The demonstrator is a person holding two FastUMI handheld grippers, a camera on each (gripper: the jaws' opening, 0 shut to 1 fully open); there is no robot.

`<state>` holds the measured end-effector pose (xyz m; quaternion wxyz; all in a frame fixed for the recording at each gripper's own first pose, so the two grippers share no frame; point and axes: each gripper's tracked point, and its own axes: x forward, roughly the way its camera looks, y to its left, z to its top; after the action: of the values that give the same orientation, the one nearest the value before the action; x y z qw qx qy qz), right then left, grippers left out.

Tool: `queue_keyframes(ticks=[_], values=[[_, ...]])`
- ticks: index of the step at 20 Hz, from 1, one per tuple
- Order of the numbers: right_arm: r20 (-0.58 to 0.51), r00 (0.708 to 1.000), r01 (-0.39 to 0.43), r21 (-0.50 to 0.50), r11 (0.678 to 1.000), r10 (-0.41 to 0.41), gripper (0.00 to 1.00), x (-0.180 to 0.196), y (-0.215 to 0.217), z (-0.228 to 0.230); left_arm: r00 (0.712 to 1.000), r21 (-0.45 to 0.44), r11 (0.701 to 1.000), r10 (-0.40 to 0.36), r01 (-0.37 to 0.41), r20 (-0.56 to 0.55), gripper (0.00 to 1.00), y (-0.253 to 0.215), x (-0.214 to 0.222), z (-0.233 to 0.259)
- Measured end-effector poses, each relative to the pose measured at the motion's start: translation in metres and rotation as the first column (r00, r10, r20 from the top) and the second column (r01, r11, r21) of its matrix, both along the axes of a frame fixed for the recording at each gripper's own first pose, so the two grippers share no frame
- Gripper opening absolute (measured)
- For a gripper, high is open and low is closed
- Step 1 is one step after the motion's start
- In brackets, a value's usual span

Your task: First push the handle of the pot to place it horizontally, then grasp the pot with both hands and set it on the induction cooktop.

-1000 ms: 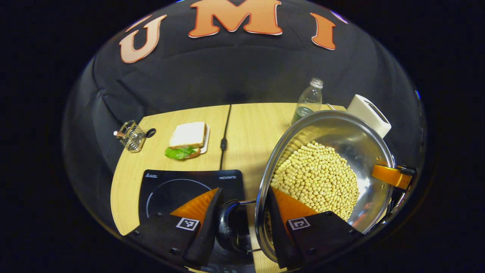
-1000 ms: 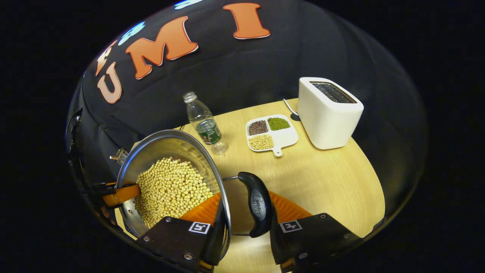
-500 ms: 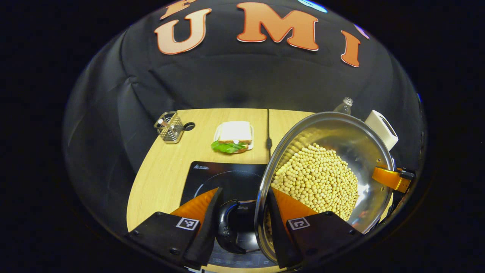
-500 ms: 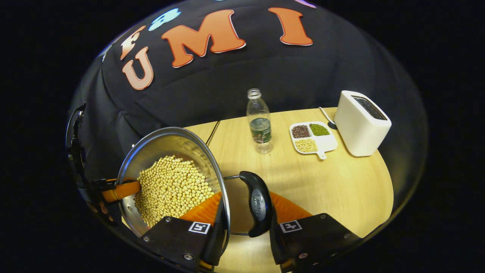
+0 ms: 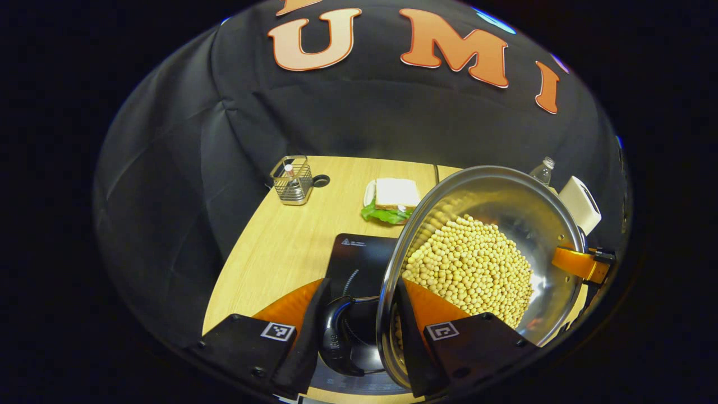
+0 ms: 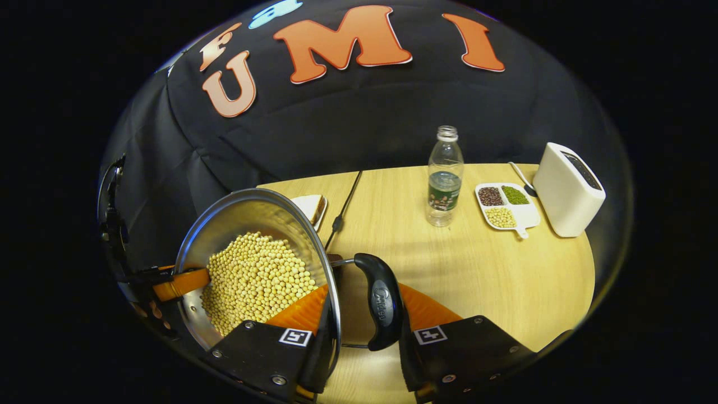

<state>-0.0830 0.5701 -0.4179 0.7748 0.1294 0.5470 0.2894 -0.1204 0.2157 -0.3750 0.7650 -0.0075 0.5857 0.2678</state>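
Tabletop slides rightward as pot (image 5: 493, 235) nears cooktop (image 5: 359, 261).

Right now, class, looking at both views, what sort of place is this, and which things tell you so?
Probably a mock kitchen set up in a booth: a wooden table carries an induction cooktop, a toaster and a pot full of beans, with black cloth behind instead of real walls.

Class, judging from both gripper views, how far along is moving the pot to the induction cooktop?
Done: both grippers, left gripper and right gripper, clamp the pot by its side handles. In hand: the pot hangs partly above the induction cooktop. Left: lowering it squarely and letting go.
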Motion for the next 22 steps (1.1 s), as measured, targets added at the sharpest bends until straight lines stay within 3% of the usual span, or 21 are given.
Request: queue_keyframes(ticks=[11, 22], values=[[-0.074, 0.997, -0.015, -0.025, 1.000, 0.013, 0.52, -0.023, 0.055, -0.026, 0.998, -0.024, 1.000, -0.004, 0.002, -0.061, 0.71, -0.007, 0.008, -0.008], [-0.108, 0.994, -0.036, -0.063, 0.997, 0.029, 0.52, -0.033, 0.073, -0.052, 0.994, -0.065, 0.998, 0.007, -0.014, -0.106, 0.71, -0.004, 0.014, -0.011]])
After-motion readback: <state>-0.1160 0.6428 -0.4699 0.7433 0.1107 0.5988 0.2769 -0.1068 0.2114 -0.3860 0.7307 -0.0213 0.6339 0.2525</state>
